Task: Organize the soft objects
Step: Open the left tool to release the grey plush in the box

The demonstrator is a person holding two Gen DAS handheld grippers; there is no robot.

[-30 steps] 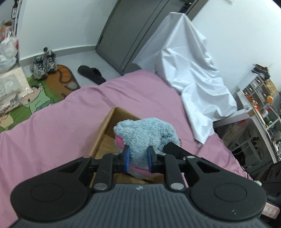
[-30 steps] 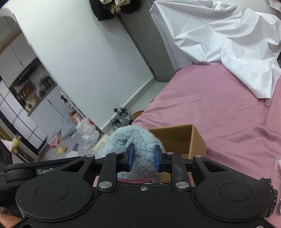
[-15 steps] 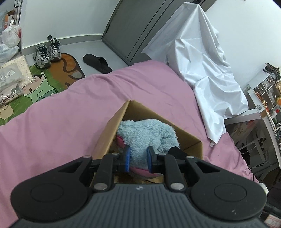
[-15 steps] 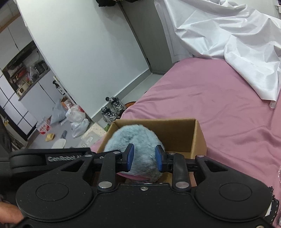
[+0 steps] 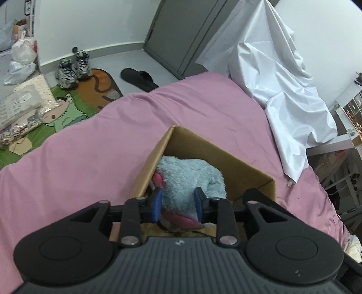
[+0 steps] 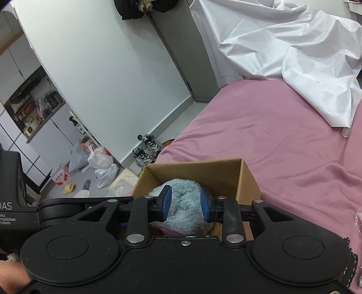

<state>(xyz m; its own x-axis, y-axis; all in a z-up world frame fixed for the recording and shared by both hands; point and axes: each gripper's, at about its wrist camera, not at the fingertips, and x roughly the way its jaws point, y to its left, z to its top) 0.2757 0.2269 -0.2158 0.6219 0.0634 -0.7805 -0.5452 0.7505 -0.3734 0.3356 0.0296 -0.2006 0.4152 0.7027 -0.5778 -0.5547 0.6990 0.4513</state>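
Left wrist view. Left gripper (image 5: 177, 204), lower centre: blue pads either side of the plush toy (image 5: 192, 176), jaws opening, fluffy blue fabric between them and seemingly brushing both pads. The toy, pale blue with pink trim, lies inside the cardboard box (image 5: 226, 158) at frame centre; the box sits open-topped on the pink bedsheet (image 5: 113, 144). Seen only here: a cartoon floor mat (image 5: 77, 106) at left, a black slipper (image 5: 138, 78) upper centre, packaged goods (image 5: 22, 108) at the left edge, and shelving (image 5: 353, 108) at the right edge. A white sheet (image 5: 282, 74) drapes at upper right. Sneakers (image 5: 72, 67) stand at upper left.

Right wrist view. Right gripper (image 6: 186, 203), lower centre: jaws opening, narrowly parted, the same toy's blue fur bulging between the pads and pressing against both. The box appears from another side, its far wall (image 6: 199, 169) upright behind the toy. Seen only here: kitchen cabinets (image 6: 29, 99) at left, plastic bags (image 6: 99, 162) on the floor, dark clothing (image 6: 135, 9) hanging at top, and a person's hand (image 6: 11, 278) at the lower left corner on the handle. The sneakers lie at centre left and the white sheet at upper right.
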